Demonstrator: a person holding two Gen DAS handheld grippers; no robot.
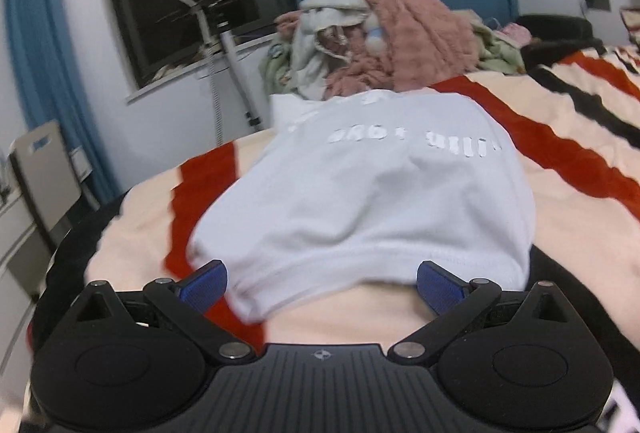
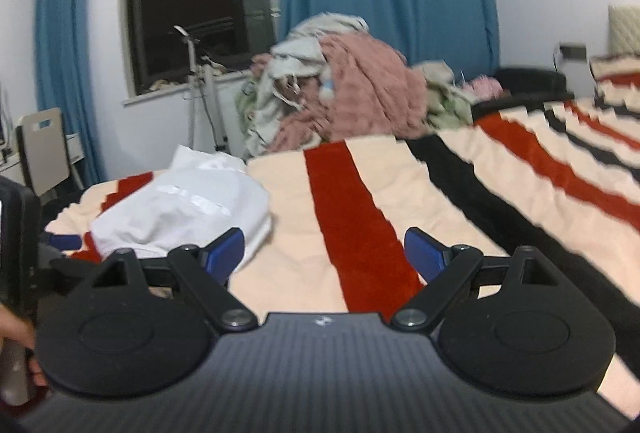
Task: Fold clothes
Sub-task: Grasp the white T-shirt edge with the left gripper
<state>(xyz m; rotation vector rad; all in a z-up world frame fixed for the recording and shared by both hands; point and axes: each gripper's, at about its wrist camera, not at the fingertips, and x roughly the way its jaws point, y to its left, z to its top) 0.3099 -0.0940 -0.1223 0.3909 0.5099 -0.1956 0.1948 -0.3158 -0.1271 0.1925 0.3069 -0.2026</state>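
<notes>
Two claws work over the bed (image 2: 500, 193). Left claw (image 1: 322, 283) gapes wide, its blue pads flanking the near hem of one folded white shirt (image 1: 368, 201), possibly just touching it; nothing is gripped. Right claw (image 2: 324, 253) also stands wide open and empty above the striped blanket, the shirt (image 2: 180, 209) to its left. One heap of unfolded clothes (image 1: 380, 33) sits at the far edge.

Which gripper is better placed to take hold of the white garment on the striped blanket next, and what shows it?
Probably the left gripper: it is open, and the white garment has its near hem between the fingers. The right gripper, also open, points at bare striped blanket, with the garment off to its left.
</notes>
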